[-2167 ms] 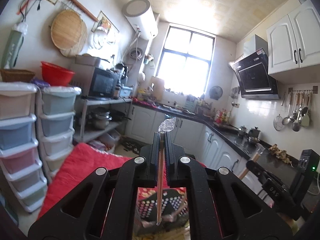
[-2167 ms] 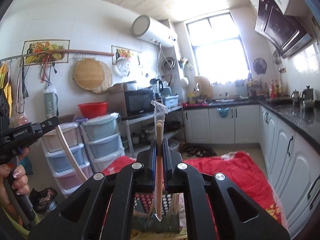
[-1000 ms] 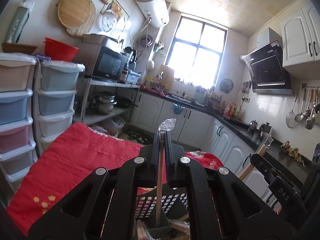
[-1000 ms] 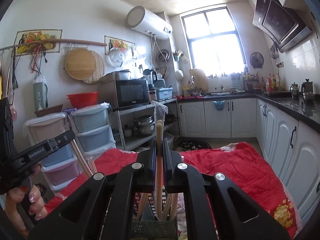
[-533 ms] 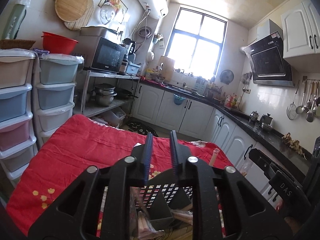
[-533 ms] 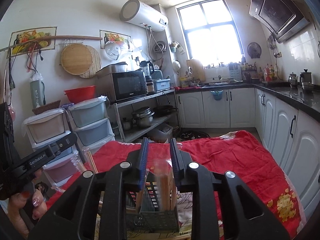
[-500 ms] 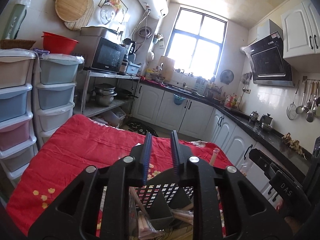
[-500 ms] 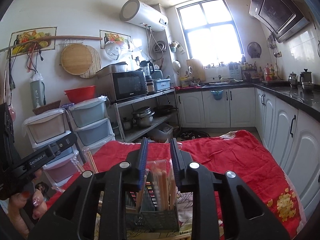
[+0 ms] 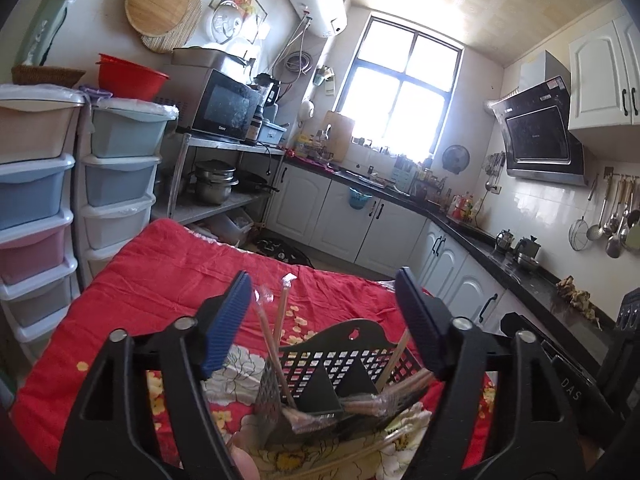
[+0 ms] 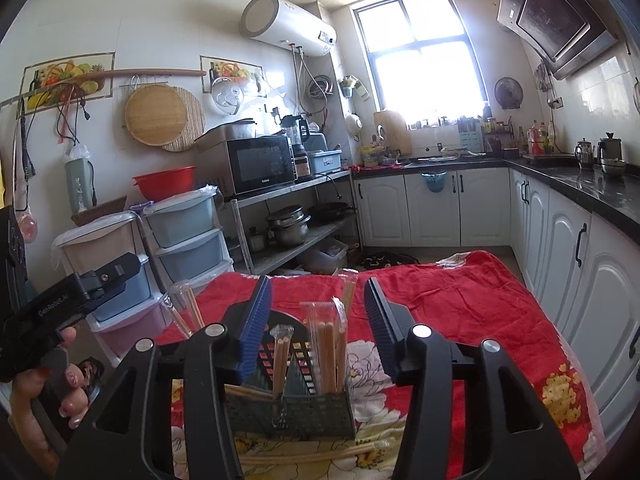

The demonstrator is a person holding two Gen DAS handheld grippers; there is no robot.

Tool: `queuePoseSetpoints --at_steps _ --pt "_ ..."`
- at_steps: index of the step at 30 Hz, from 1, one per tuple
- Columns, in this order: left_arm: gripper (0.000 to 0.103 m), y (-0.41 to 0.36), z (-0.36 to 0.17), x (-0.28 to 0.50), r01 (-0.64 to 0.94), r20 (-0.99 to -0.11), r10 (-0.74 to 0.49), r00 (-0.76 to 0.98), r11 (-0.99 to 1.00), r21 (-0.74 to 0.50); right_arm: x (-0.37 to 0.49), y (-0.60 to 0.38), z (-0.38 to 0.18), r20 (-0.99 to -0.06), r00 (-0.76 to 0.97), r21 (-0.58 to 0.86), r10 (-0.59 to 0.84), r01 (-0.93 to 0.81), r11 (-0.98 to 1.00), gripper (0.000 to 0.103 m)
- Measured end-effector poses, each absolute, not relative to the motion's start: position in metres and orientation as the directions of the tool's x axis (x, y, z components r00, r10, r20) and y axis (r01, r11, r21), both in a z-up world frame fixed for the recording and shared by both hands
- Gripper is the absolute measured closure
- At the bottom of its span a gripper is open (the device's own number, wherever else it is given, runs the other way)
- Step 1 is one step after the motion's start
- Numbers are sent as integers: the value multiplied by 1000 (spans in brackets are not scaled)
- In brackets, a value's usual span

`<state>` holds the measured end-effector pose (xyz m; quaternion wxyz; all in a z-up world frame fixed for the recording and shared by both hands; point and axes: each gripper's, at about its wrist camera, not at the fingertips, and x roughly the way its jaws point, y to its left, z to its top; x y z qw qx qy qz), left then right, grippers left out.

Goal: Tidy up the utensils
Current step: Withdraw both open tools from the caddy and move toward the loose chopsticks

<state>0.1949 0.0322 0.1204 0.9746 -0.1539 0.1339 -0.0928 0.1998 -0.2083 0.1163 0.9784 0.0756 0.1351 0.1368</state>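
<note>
Chopsticks [image 10: 326, 350] in clear wrappers are seen standing upright in a dark perforated holder [image 10: 292, 412] set on the red floral cloth [image 10: 472, 320]. Left gripper [image 9: 324, 320]: jaws wide apart, nothing held. Right gripper [image 10: 318, 320]: jaws apart, empty, framing the holder. More wrapped chopsticks [image 10: 304, 456] lie flat before the holder.

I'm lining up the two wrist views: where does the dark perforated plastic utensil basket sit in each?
Left wrist: dark perforated plastic utensil basket low centre, between the open jaws.
Right wrist: basket bottom centre, chopsticks standing in it.
Shared landmark: black microwave on the metal shelf.
</note>
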Motion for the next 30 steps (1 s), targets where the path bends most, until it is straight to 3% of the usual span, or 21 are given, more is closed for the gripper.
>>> queuePoseSetpoints --at_steps 3,8,20,30 --pt "20 34 120 186 141 -227 -223 948 934 -329 195 -212 115 -255 922 191 290 -246 950 52" --pt "11 34 118 171 151 -227 -232 946 934 -325 184 -218 111 -270 918 197 292 -244 950 47" --pt "11 29 108 148 158 -247 -238 939 939 -305 160 -221 101 -302 901 202 310 -257 945 39" --pt "11 36 88 139 142 -292 -246 924 931 -335 146 -215 87 -341 879 195 333 -281 940 38"
